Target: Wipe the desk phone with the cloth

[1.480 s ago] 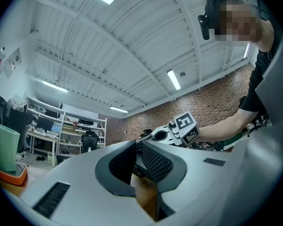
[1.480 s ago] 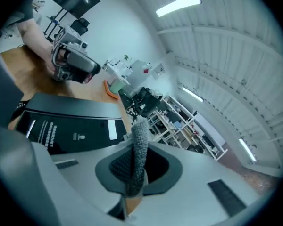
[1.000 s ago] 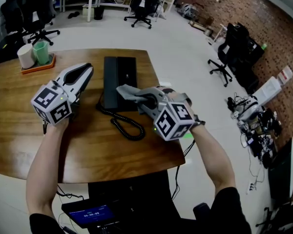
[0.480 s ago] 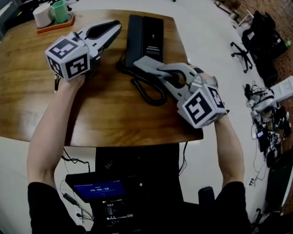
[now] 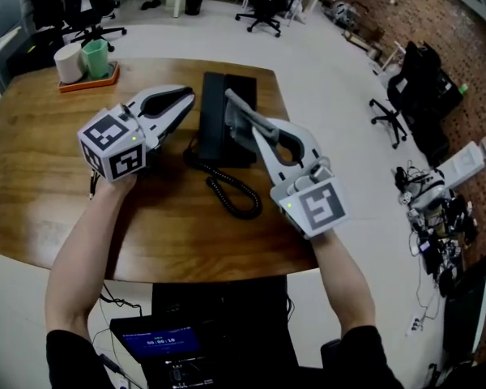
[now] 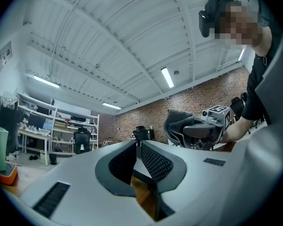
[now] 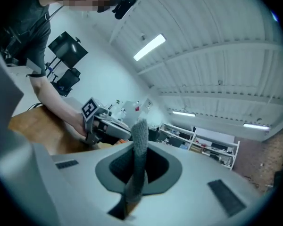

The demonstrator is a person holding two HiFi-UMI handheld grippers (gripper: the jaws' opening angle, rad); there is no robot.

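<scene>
A black desk phone (image 5: pixel 220 113) lies at the far middle of the wooden desk (image 5: pixel 40 177), its coiled cord (image 5: pixel 232 196) trailing toward me. My right gripper (image 5: pixel 236 108) is over the phone's right half, shut on a grey cloth (image 5: pixel 241 121) that hangs onto the phone. In the right gripper view the cloth (image 7: pixel 138 158) stands pinched between the jaws. My left gripper (image 5: pixel 188 98) is just left of the phone, jaws together with nothing between them. In the left gripper view its jaws (image 6: pixel 139 147) meet, and the cloth (image 6: pixel 178 125) shows beyond them.
An orange tray (image 5: pixel 87 79) with a green cup (image 5: pixel 95 56) and a white roll (image 5: pixel 68 62) sits at the desk's far left corner. Office chairs (image 5: pixel 266 0) stand on the floor beyond. The desk's right edge (image 5: pixel 296 128) is close to the phone.
My right gripper has moved forward with the cloth, from near the cord up onto the phone. The left gripper stays beside the phone's left side.
</scene>
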